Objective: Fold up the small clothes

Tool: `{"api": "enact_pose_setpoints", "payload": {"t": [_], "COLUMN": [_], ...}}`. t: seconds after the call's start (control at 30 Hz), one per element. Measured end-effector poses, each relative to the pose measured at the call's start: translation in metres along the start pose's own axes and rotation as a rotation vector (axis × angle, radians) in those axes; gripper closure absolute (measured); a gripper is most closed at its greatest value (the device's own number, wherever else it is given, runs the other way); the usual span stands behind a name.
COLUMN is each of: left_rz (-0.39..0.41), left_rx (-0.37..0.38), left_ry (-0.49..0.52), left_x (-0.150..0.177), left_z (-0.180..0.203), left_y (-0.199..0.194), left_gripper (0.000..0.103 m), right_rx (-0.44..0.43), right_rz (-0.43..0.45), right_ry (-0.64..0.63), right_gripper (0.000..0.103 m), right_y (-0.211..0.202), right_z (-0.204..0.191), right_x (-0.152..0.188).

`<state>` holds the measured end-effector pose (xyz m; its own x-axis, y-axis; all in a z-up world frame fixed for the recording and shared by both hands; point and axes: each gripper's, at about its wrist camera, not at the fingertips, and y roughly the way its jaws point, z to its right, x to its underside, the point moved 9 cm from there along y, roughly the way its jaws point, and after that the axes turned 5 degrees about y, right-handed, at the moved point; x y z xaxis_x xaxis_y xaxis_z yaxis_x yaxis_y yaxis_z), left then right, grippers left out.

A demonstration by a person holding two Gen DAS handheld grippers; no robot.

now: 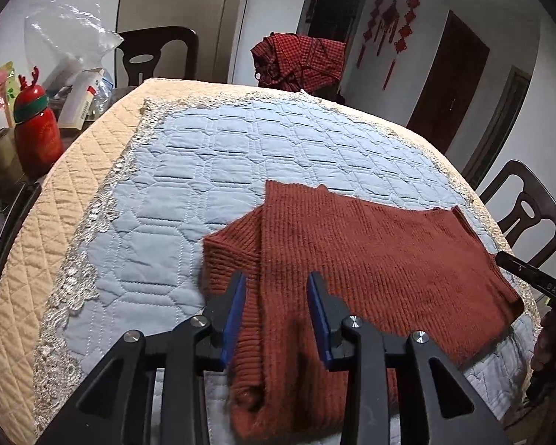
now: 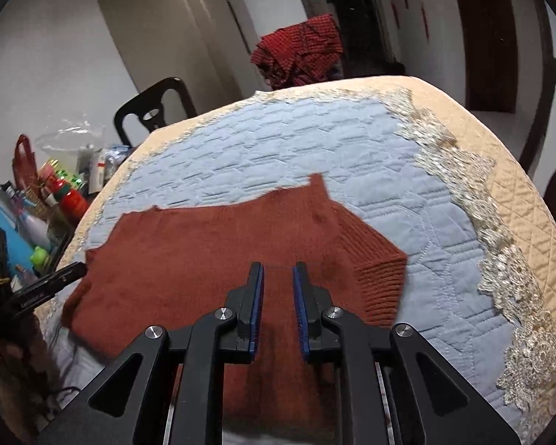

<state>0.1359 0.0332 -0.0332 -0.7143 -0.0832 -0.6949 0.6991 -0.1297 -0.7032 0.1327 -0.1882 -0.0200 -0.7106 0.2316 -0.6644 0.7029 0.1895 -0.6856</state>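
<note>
A rust-red knitted sweater (image 1: pixel 370 259) lies flat on the blue quilted mat (image 1: pixel 211 155), with its sleeves folded in over the body. My left gripper (image 1: pixel 277 278) is open, its jaws wide apart above the sweater's near left edge and folded sleeve, holding nothing. In the right wrist view the sweater (image 2: pixel 204 244) spreads across the mat (image 2: pixel 407 200). My right gripper (image 2: pixel 278 269) is open with a narrower gap, over the sweater's near middle, holding nothing. The left gripper's finger shows at that view's left edge (image 2: pixel 52 282).
The mat has a lace border (image 1: pixel 81 270) on a beige quilted table cover (image 1: pixel 18 259). A red bottle (image 1: pixel 37 137), boxes and a plastic bag stand far left. A red checked garment (image 1: pixel 300 61) hangs on a chair behind. A dark chair (image 1: pixel 526 215) stands right.
</note>
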Motion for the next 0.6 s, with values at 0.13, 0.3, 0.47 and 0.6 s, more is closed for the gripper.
{"api": "enact_pose_setpoints", "payload": {"t": [0.13,0.3,0.47,0.6], "left_rz": [-0.010,-0.028,-0.045,-0.043], "left_rx": [0.005,0.063,0.134,0.154], "left_ry": [-0.031,-0.123,-0.199,-0.207], "left_x": [0.007,0.021,0.036,0.036], "left_z": [-0.006,-0.019,-0.021,-0.018], "left_y": [-0.002,-0.003,-0.003,0.000], "left_gripper": [0.061,0.055,0.053,0.049], "right_rx": [-0.040,-0.116,-0.148,-0.122], "right_rz": [-0.011,-0.050,-0.102,-0.136], "right_ry": [-0.051,-0.127,-0.199,-0.237], "right_gripper": [0.087,0.087,0.087,0.087], "right_y": [0.001,0.011,0.030,0.048], "right_z": [-0.022,-0.059,-0.088,-0.095], "right_x": [0.005,0.017,0.031,0.037]}}
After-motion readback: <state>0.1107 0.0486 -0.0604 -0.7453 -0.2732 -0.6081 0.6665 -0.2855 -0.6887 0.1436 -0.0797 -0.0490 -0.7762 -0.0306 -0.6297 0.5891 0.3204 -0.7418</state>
